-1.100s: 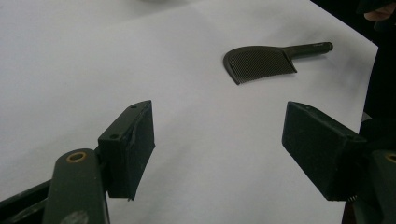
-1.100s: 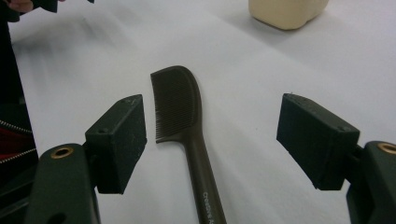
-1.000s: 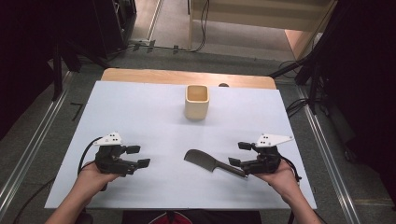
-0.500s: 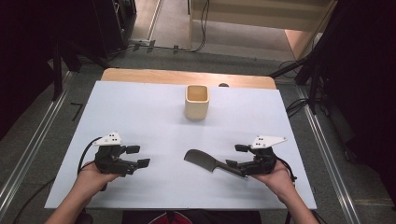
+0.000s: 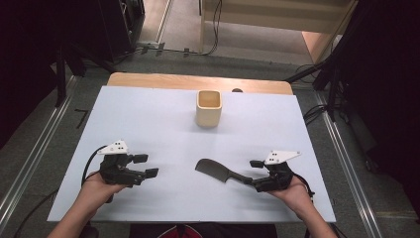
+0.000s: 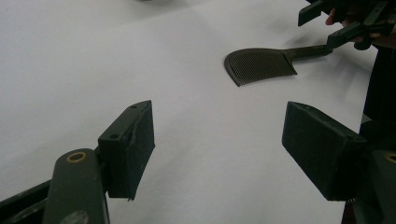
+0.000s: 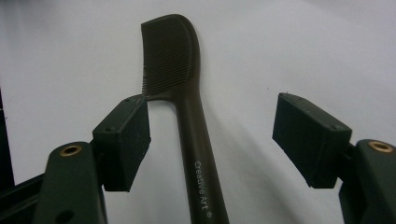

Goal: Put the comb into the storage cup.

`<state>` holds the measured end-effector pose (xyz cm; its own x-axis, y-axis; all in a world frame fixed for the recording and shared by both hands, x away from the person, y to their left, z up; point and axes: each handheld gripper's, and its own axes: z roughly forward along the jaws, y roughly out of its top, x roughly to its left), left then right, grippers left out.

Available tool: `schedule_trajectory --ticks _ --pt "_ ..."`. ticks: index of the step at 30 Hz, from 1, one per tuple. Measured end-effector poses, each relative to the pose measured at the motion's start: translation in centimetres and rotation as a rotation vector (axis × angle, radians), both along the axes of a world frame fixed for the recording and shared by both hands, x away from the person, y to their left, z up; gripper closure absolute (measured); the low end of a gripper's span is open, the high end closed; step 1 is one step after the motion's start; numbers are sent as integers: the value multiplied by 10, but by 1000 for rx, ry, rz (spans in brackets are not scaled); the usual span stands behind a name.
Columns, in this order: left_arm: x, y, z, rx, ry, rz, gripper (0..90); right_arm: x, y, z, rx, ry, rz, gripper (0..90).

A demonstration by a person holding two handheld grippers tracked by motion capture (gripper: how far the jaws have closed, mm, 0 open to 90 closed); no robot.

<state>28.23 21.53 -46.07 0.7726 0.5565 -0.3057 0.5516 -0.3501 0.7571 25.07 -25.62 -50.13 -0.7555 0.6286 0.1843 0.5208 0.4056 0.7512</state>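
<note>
**Between the right jaws: a comb handle, not yet gripped**

Between the spread jaws of the right claw (image 7: pixel 212 140) lies the handle of a dark comb (image 7: pixel 173 70), flat on the white table (image 7: pixel 303 46). In the right gripper view the handle runs up the gap from the bottom edge, nearer the claw's left pad (image 7: pixel 126 142) than its right one, and the words "Creative Art" read along it. The toothed head lies just past the pad tips, ahead of the claw, its teeth turned to the claw's left. Both pads stand clear of the handle; white table shows between the handle and each pad, though the left pad's tip comes close to the corner where teeth meet handle. The jaws gape wide and clamp nothing.

In the high view the right claw (image 5: pixel 252 171) sits low over the table in the person's right hand (image 5: pixel 292 191), with the comb (image 5: pixel 218 171) stretching away from it toward the left claw.

The left claw (image 5: pixel 146 166), in the left hand (image 5: pixel 101 188), is likewise wide open and empty. Its own view shows bare white table between its two pads, with the comb (image 6: pixel 261 65) well ahead and off to its right, the right claw (image 6: pixel 327 25) at the comb's far end.

Beyond both claws, well apart from them, a pale square cup (image 5: pixel 209 108) stands upright near the table's far edge.
</note>
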Motion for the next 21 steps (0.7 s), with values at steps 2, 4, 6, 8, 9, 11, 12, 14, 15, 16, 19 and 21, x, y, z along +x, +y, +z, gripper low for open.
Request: schedule_trajectory --ticks 2,4,6,8,9,11,12,14,15,16,19,21 --pt "0 0 0 0 1 0 265 -1 -2 0 -4 1 -2 258" --pt "0 0 0 0 1 0 265 -1 -3 -1 0 2 -11 266" --pt "0 0 0 2 0 1 265 -2 -4 -2 -6 10 -11 271" --pt "0 0 0 0 -2 1 265 -2 -4 -3 -14 10 2 273" --pt "0 0 0 0 -2 2 265 -3 -4 -3 -23 4 6 275" --pt "1 1 0 1 -1 2 265 -4 -3 -4 -25 5 11 281" --pt "1 1 0 1 -2 2 265 -4 -2 -5 -25 10 11 285" --pt "1 1 0 2 -2 2 265 -4 0 -6 -32 16 19 294" --pt "1 1 0 1 -2 1 265 -3 0 -8 -37 15 27 299" --pt "1 0 1 1 -2 2 265 -4 1 -9 -45 20 27 311" --pt "1 0 0 2 -2 2 265 -3 3 -12 -54 27 39 340" --pt "1 0 0 1 -1 3 265 -3 4 -13 -64 28 47 376"
